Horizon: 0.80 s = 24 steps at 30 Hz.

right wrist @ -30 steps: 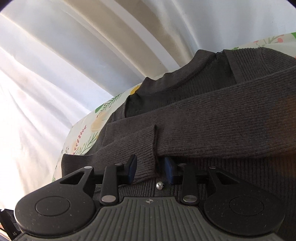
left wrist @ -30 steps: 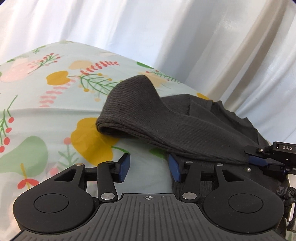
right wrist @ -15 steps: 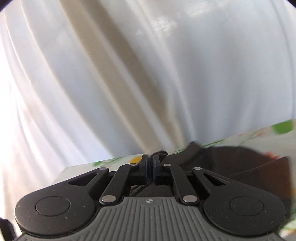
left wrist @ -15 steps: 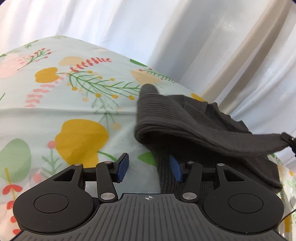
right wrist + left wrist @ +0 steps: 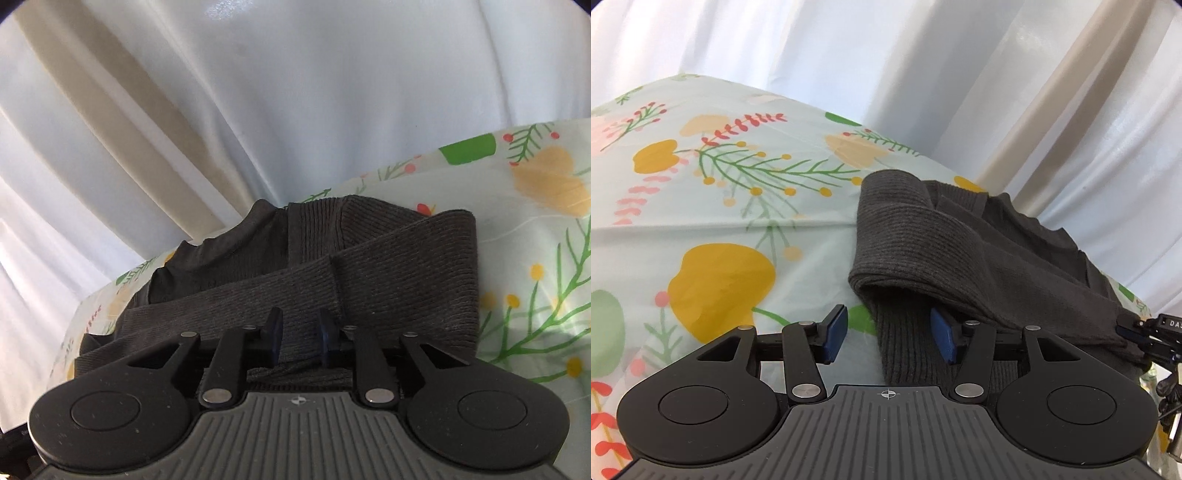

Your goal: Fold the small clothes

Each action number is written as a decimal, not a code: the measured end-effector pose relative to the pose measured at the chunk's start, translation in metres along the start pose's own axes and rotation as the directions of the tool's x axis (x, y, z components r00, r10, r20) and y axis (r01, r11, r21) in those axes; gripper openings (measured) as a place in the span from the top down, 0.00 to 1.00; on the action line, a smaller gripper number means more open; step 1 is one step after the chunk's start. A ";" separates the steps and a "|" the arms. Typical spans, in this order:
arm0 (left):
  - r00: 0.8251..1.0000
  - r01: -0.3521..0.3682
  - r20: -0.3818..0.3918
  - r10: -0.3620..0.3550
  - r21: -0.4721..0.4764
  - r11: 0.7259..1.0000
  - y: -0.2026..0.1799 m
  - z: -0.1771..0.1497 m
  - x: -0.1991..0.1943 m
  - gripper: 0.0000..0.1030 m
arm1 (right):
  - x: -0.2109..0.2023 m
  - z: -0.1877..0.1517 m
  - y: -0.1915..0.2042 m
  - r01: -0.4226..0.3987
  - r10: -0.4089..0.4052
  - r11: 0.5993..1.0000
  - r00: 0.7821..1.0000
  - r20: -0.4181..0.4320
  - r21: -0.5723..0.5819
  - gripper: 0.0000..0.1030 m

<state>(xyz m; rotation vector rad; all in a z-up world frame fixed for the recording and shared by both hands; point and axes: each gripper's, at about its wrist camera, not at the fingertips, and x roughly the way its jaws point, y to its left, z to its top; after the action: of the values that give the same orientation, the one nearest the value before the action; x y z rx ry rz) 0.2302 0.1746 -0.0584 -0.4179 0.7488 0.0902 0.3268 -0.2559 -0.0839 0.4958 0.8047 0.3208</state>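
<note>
A dark grey ribbed knit sweater (image 5: 960,251) lies on the floral tablecloth, with both sleeves folded across its body. It also shows in the right wrist view (image 5: 388,273). My left gripper (image 5: 890,334) is open and low at the sweater's near left edge, with knit fabric between its blue pads; nothing is gripped. My right gripper (image 5: 299,336) is open and rests over the folded sleeve, with fabric between its fingers. Its tips show at the far right of the left wrist view (image 5: 1141,332), at the sweater's right edge.
The floral tablecloth (image 5: 720,206) spreads to the left of the sweater and also shows in the right wrist view (image 5: 535,236). White curtains (image 5: 295,110) hang close behind the table's far edge.
My right gripper carried the sleeve across the sweater, came down and opened, letting it go. The sleeve's fold now sits further right. My left gripper stayed open and shifted slightly.
</note>
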 end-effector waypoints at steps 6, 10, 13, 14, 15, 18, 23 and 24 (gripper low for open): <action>1.000 -0.001 -0.006 0.001 0.005 1.000 -0.002 0.000 0.005 0.47 | 0.013 0.006 0.017 -0.015 0.015 1.000 0.999 -0.035 -0.002 1.00; 1.000 0.000 -0.011 0.001 0.024 1.000 -0.009 0.003 0.010 0.47 | -0.001 0.031 0.063 -0.158 0.159 0.987 0.987 0.039 -0.032 1.00; 1.000 -0.006 -0.012 0.007 0.035 0.999 -0.013 0.003 0.012 0.47 | -0.048 0.062 0.090 -0.345 0.350 0.936 0.911 0.217 -0.064 1.00; 1.000 -0.004 -0.012 0.004 0.035 0.999 -0.013 0.002 0.013 0.47 | -0.059 0.067 0.095 -0.328 0.340 0.940 0.906 0.252 -0.089 1.00; 1.000 -0.003 -0.008 0.003 0.034 0.999 -0.012 0.001 0.013 0.47 | -0.065 0.070 0.095 -0.290 0.307 0.952 0.915 0.262 -0.102 0.99; 1.000 0.000 -0.003 0.000 0.033 0.999 -0.011 0.000 0.012 0.46 | -0.046 0.056 0.068 -0.187 0.193 0.981 0.975 0.114 -0.057 0.46; 1.000 -0.003 -0.009 0.003 0.029 1.000 -0.009 0.003 0.012 0.46 | -0.015 0.016 0.007 0.003 0.000 0.998 0.999 -0.041 0.068 0.53; 1.000 -0.005 -0.008 0.005 0.026 1.000 -0.008 0.003 0.012 0.46 | -0.013 0.015 -0.001 0.009 -0.004 0.995 0.999 -0.052 0.097 0.54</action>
<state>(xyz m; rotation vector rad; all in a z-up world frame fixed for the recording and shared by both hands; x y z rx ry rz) 0.2425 0.1672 -0.0619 -0.3918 0.7579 0.0836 0.3294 -0.2675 -0.0681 0.5774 0.8748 0.2905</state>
